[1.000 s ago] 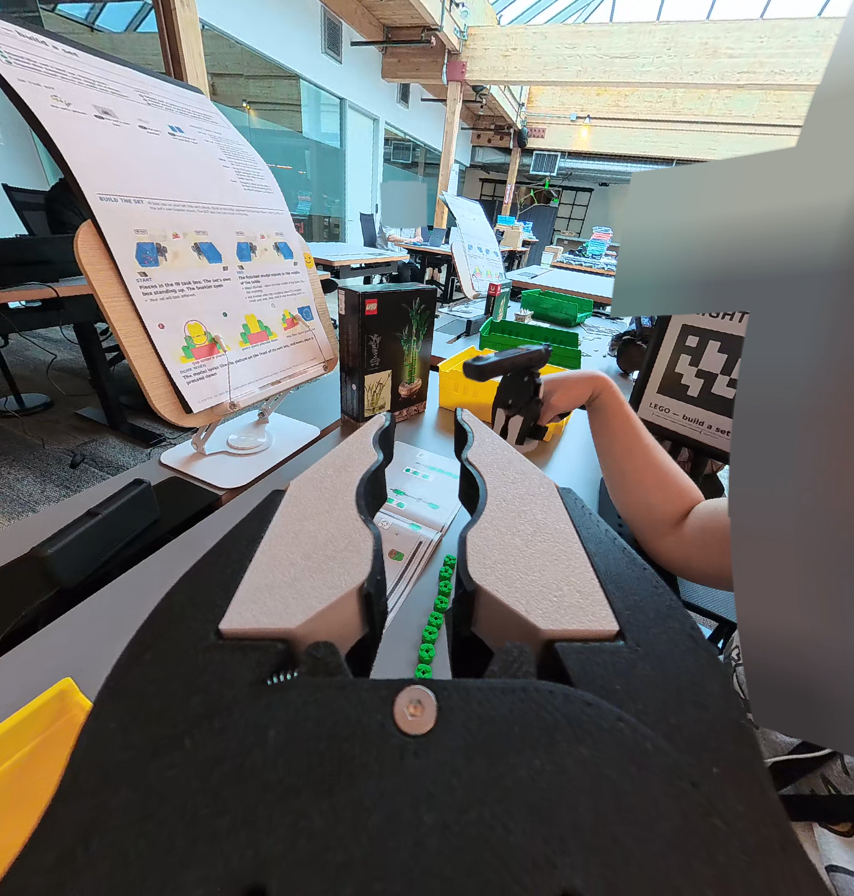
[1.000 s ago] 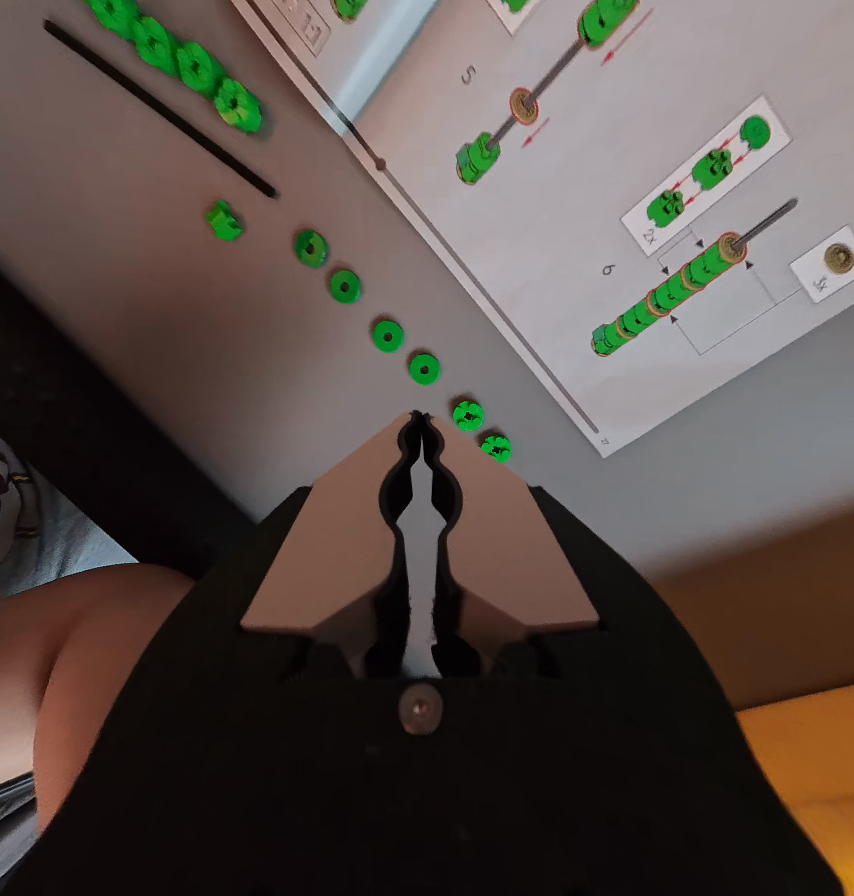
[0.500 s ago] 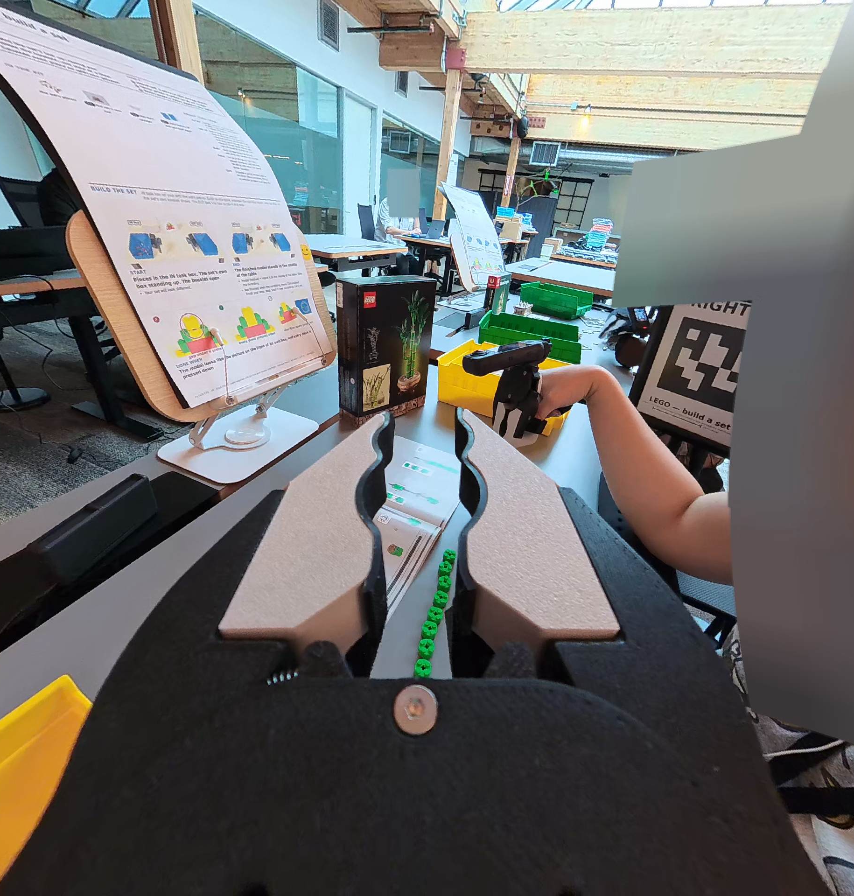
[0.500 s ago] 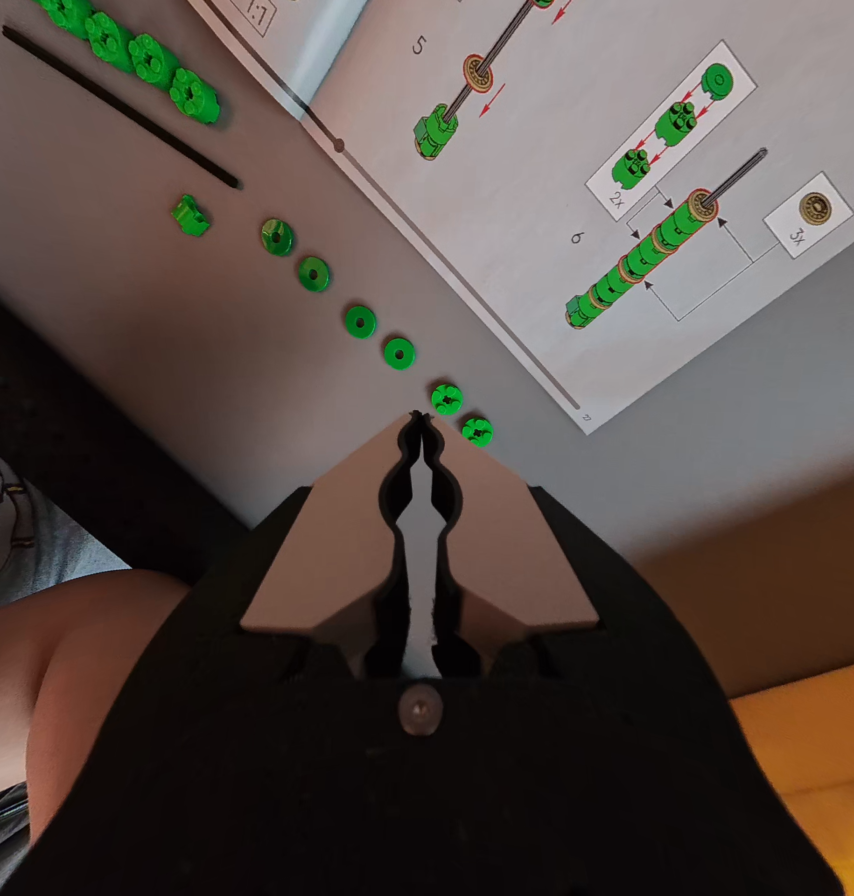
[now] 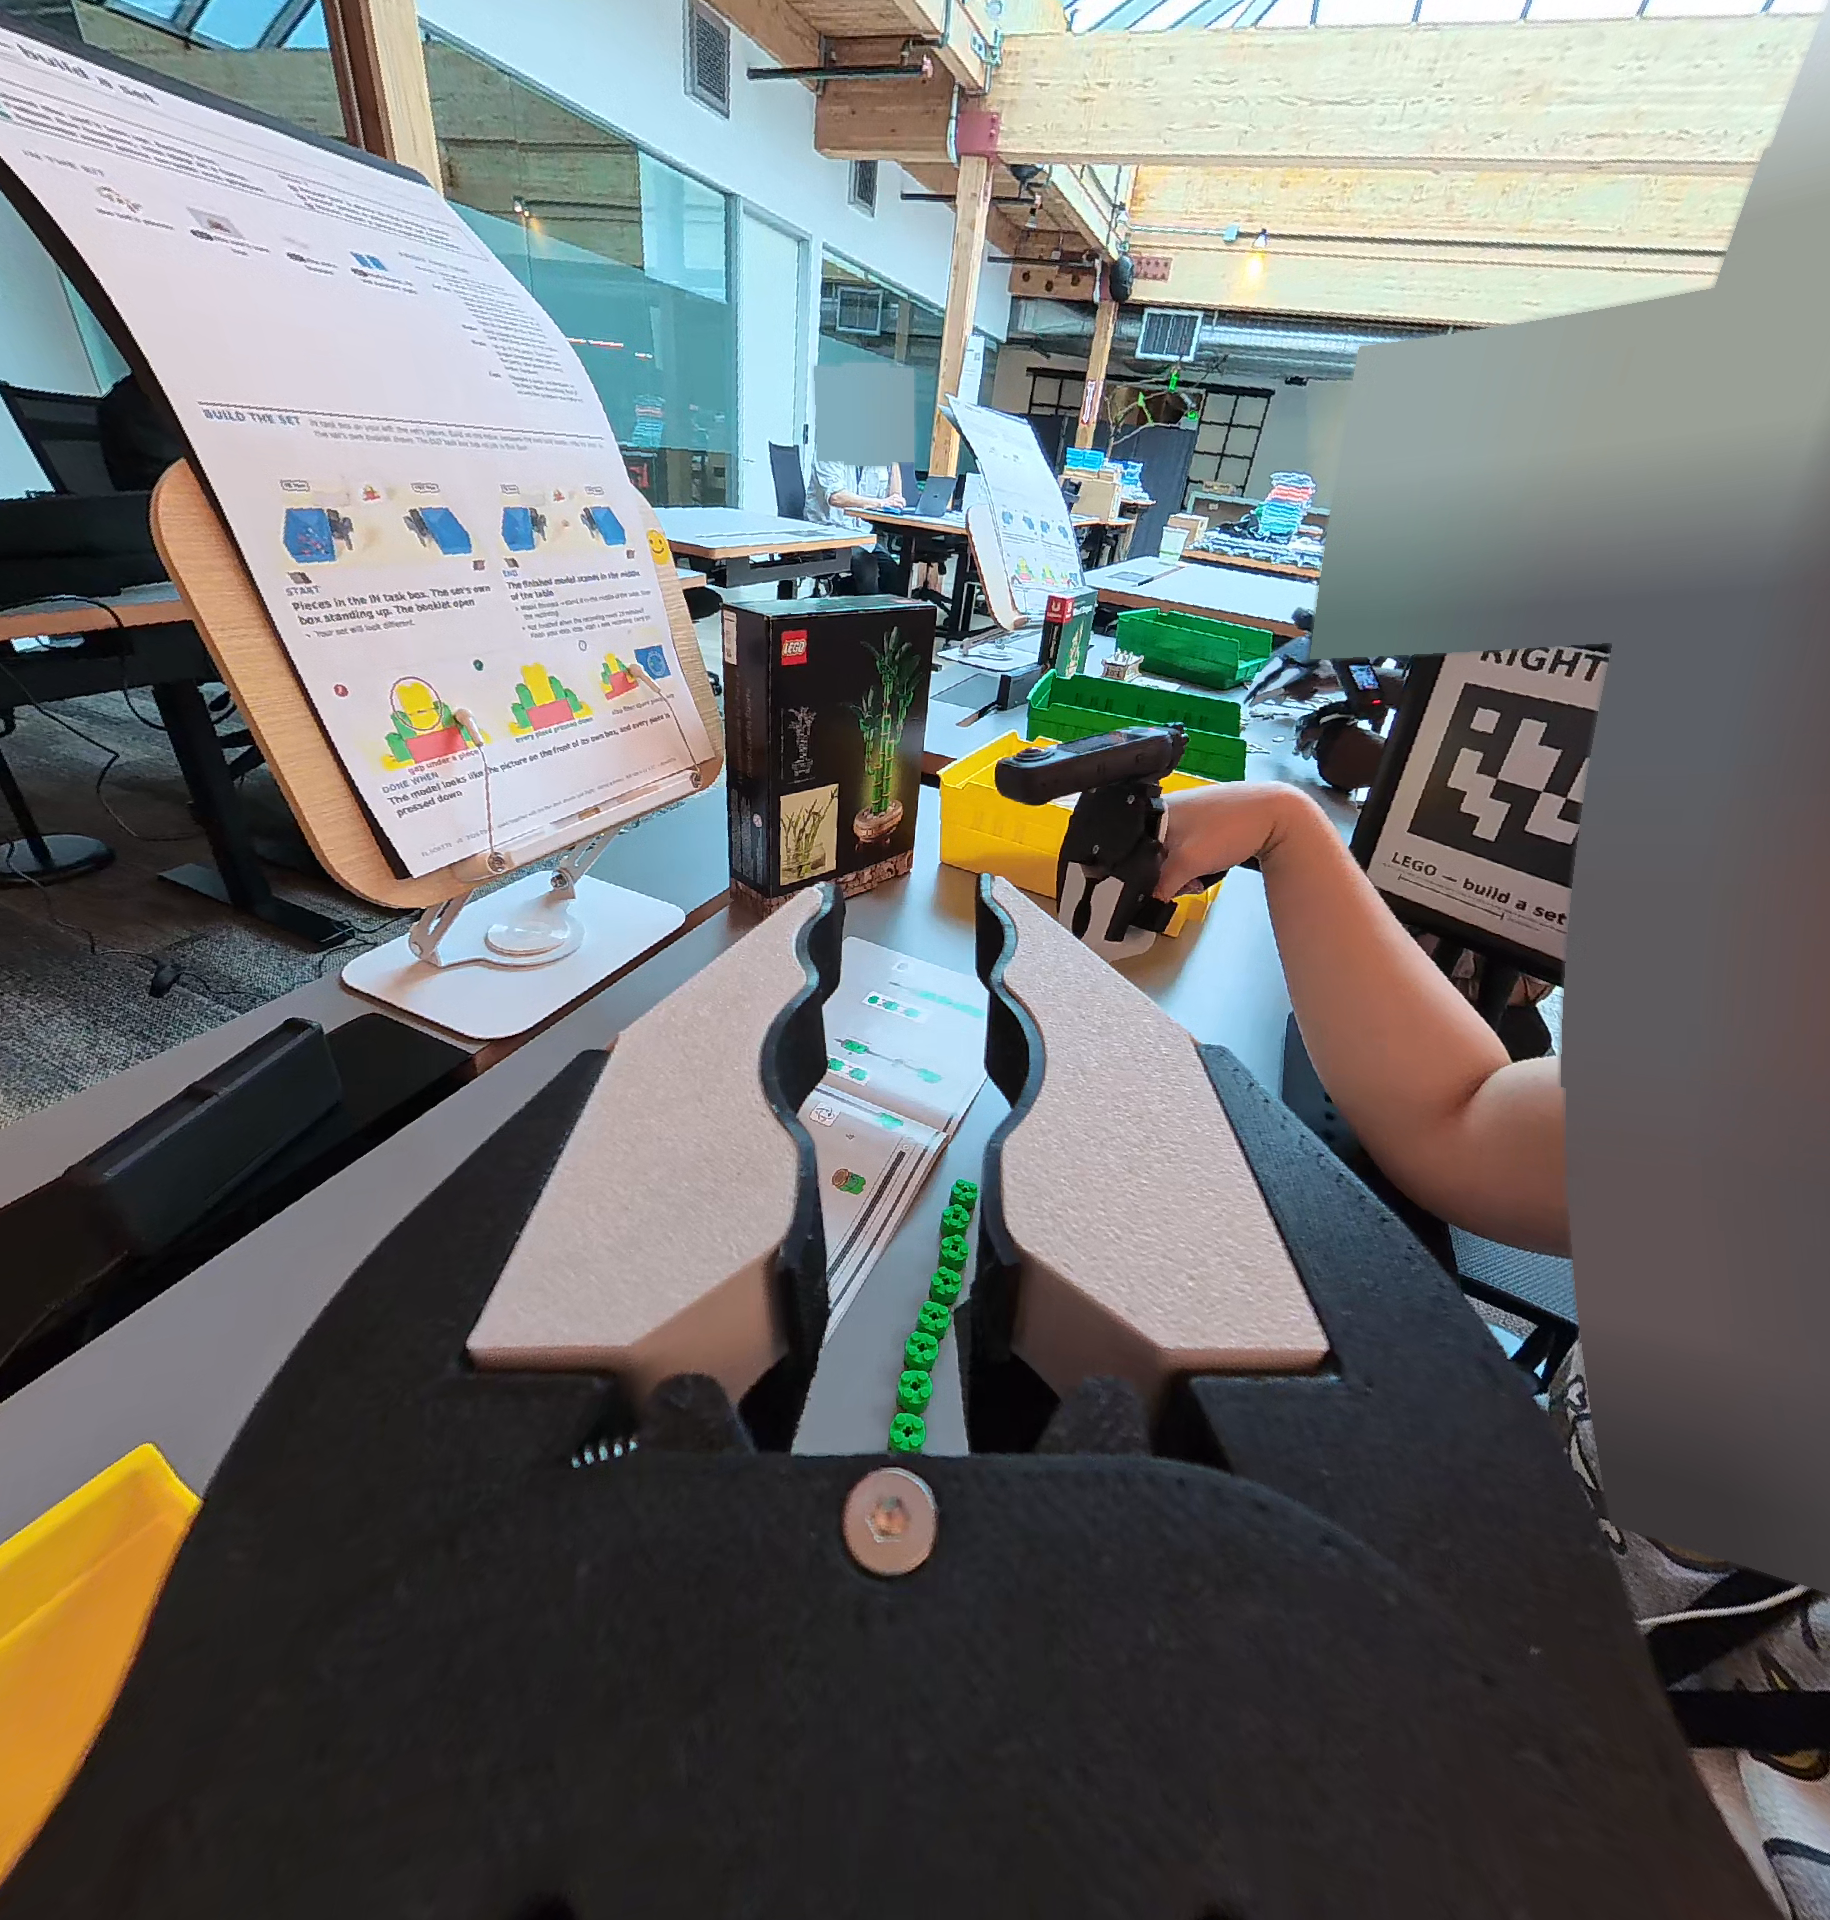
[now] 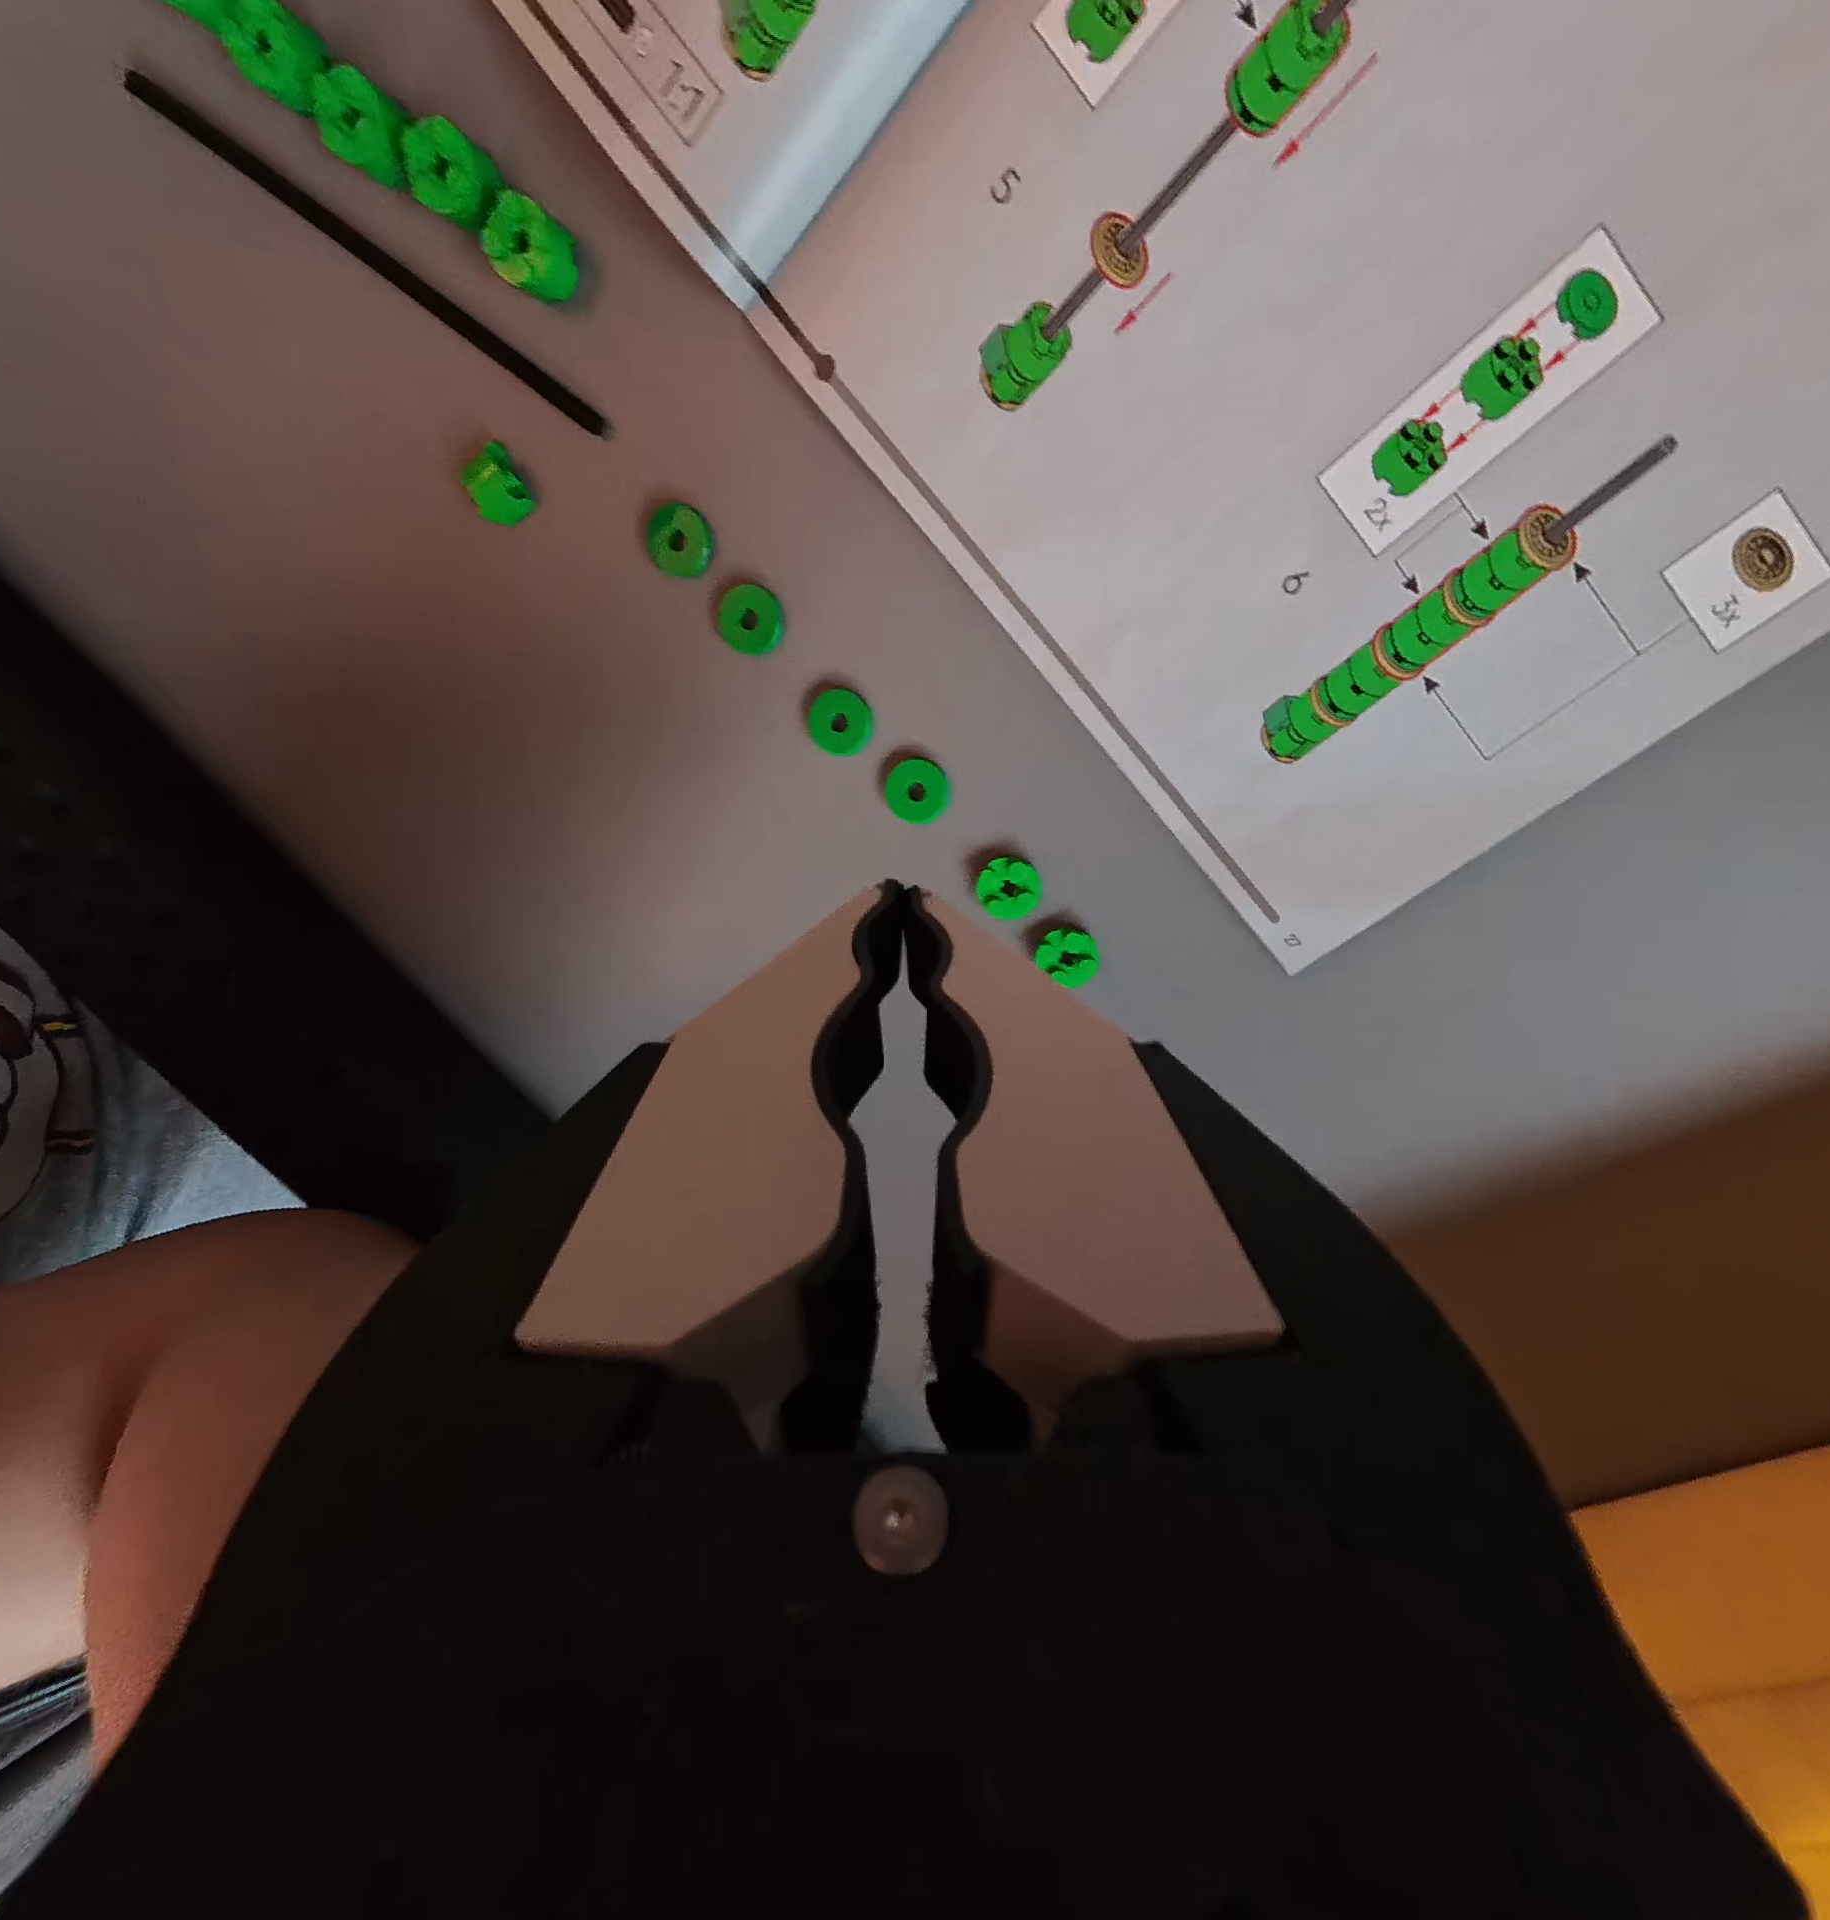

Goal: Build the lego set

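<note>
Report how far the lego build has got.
Done: green pieces sorted in a row beside the open booklet. In hand: nothing; right gripper shut and empty, left gripper open. Left: the black axle lies bare, so the whole stalk remains.

I'm seeing a wooden document stand [image 5: 267, 727] on a white base, left of centre on the grey table [image 5: 391, 1226], carrying a curved printed sheet [image 5: 371, 499]. A black-and-white marker sign [image 5: 1493, 790] stands at right. Beyond, green bins [image 5: 1181, 644] sit on other tables. A seated person [image 5: 859, 488] works far back under timber beams [image 5: 1389, 94].
</note>
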`<state>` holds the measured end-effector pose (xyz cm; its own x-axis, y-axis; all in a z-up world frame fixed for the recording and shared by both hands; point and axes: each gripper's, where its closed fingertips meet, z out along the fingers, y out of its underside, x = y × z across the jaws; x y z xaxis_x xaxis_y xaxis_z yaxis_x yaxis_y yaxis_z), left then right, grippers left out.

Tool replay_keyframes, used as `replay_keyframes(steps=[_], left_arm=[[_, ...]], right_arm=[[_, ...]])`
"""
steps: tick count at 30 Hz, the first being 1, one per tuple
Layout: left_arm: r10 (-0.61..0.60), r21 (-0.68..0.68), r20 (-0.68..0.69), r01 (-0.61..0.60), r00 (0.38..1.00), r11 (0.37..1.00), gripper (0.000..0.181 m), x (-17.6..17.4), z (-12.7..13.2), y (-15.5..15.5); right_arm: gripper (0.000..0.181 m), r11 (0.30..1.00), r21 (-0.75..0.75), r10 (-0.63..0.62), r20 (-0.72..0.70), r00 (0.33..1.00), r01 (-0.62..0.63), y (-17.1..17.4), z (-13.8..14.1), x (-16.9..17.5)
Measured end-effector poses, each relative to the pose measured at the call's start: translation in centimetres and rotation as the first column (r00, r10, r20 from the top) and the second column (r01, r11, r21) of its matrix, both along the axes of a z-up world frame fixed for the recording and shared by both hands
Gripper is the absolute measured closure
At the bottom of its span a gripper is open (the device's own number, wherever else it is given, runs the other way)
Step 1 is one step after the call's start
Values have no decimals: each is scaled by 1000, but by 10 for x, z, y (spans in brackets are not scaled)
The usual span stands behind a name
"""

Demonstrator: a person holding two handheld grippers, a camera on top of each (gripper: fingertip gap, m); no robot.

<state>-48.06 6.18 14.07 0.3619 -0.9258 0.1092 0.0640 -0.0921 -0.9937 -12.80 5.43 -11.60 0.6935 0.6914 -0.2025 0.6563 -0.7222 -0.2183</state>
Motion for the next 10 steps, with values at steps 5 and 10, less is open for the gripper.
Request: replay_keyframes(steps=[5, 10], left_arm=[[1, 1, 1, -1, 1000, 1000, 158, 0, 0, 0], [10, 24, -2, -10, 1000, 1000, 161, -1, 1, 0]], right_arm=[[181, 993, 45, 109, 8, 994, -110, -3, 12, -25], [181, 990, 30, 133, 58, 989, -135, -1, 7, -31]])
